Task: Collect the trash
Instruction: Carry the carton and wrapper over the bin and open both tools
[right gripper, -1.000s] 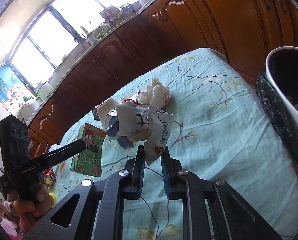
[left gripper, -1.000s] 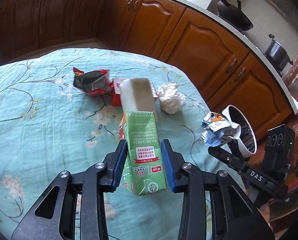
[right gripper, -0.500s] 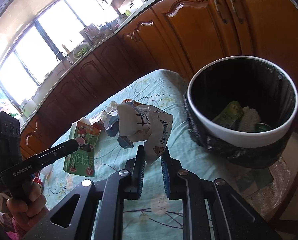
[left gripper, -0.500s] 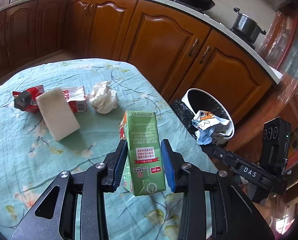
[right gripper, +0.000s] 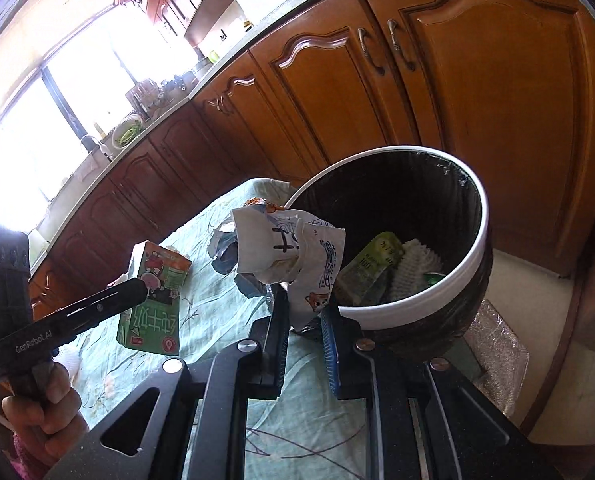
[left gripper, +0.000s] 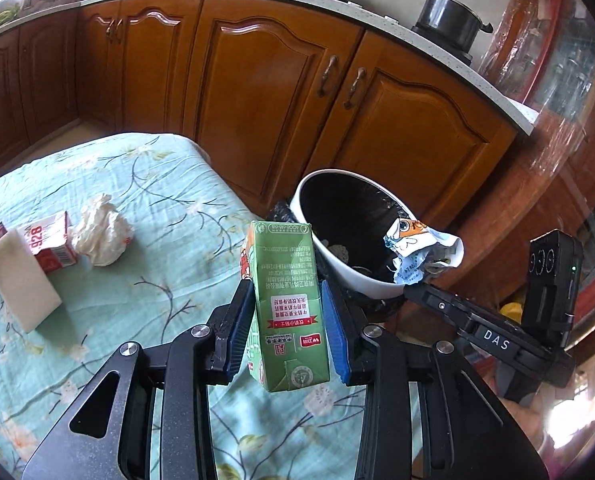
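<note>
Kitchen, floral teal tablecloth [left gripper: 145, 280] before wooden cabinets: left gripper [left gripper: 285, 334] clamped on green drink carton [left gripper: 287, 304], right gripper [right gripper: 303, 344] pinching crumpled printed wrapper [right gripper: 293, 252] near white-rimmed black-lined bin [right gripper: 483, 216]; early release risks dropping outside rim.

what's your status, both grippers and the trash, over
Left gripper shut on green carton. Right gripper shut on crumpled wrapper, at the bin rim. Nothing blocking the bin mouth.
</note>
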Available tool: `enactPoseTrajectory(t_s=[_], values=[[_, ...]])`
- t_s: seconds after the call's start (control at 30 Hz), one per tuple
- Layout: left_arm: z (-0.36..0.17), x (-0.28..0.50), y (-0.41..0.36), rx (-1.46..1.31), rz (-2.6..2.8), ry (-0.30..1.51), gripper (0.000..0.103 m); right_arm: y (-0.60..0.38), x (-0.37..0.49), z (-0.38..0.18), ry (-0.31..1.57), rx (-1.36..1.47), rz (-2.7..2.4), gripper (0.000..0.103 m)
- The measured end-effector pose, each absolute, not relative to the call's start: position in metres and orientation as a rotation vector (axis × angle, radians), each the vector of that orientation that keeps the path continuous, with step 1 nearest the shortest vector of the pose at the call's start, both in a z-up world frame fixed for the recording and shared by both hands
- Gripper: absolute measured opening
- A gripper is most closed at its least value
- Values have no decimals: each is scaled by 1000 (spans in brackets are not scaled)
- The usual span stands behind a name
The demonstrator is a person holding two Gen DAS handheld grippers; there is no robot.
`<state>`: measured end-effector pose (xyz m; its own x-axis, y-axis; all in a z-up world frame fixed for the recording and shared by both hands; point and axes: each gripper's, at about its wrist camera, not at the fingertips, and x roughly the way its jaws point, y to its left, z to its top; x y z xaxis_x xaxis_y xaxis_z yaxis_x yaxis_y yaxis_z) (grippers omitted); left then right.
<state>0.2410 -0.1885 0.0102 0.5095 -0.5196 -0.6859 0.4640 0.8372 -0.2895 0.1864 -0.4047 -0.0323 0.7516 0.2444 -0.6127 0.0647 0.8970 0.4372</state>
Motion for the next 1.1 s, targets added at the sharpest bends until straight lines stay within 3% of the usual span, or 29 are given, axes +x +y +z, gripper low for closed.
enactPoseTrajectory(t_s=[0.47,1.1], values=[[27,265,-268,-12,-686,839,33,-443,207,-33,734,463,35,16],[6,301,-340,57,-692,917,33,-465,237,-42,806,441,18,16]])
